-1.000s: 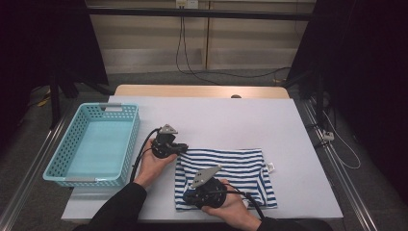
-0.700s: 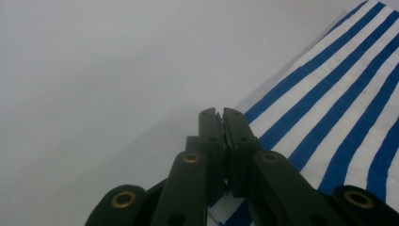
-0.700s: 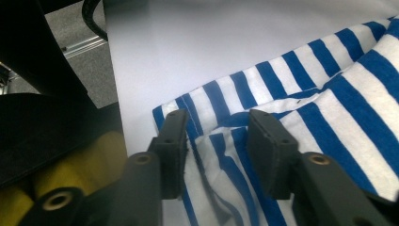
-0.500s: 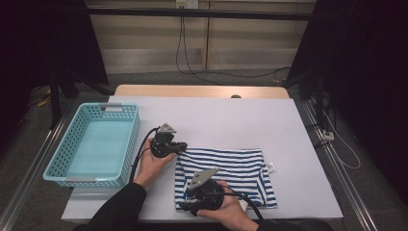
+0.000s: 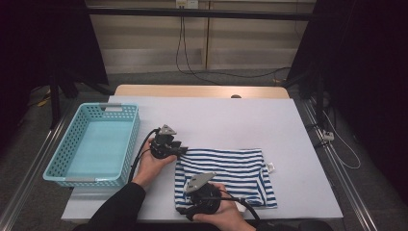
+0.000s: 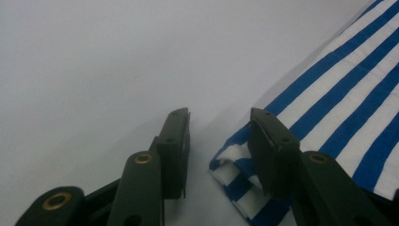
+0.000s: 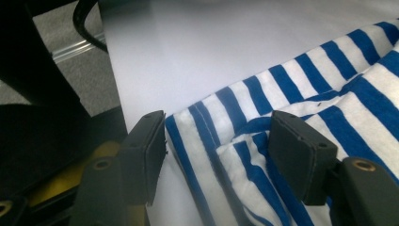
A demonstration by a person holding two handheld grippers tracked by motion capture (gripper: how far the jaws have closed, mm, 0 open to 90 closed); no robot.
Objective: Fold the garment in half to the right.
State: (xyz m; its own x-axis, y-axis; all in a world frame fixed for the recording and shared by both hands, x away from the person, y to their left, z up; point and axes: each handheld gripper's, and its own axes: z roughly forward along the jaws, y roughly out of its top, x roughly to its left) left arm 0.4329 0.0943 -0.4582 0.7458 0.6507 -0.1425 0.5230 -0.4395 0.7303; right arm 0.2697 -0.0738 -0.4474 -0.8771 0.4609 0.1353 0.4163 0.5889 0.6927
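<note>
A blue-and-white striped cloth (image 5: 231, 175) lies folded flat on the white table (image 5: 216, 115). My left gripper (image 5: 181, 149) rests at its far left corner, my right gripper (image 5: 186, 212) at its near left corner. In the left gripper view the left gripper (image 6: 219, 117) is open; its jaws have just been opening, and the cloth's corner (image 6: 329, 94) lies between them, close to the right pad. In the right gripper view the right gripper (image 7: 219, 120) is open too, its jaws also just opened, with folded layers of the cloth (image 7: 306, 75) lying loose between the pads.
A turquoise plastic basket (image 5: 60, 163) stands on the table's left side. A small white label (image 5: 270, 167) sticks out at the cloth's right edge. The table's near edge runs just below my right hand. Cables hang behind the table.
My right hand has drawn back a little toward the table's near edge. The left hand has stayed where it was, and the cloth lies flat as before.
</note>
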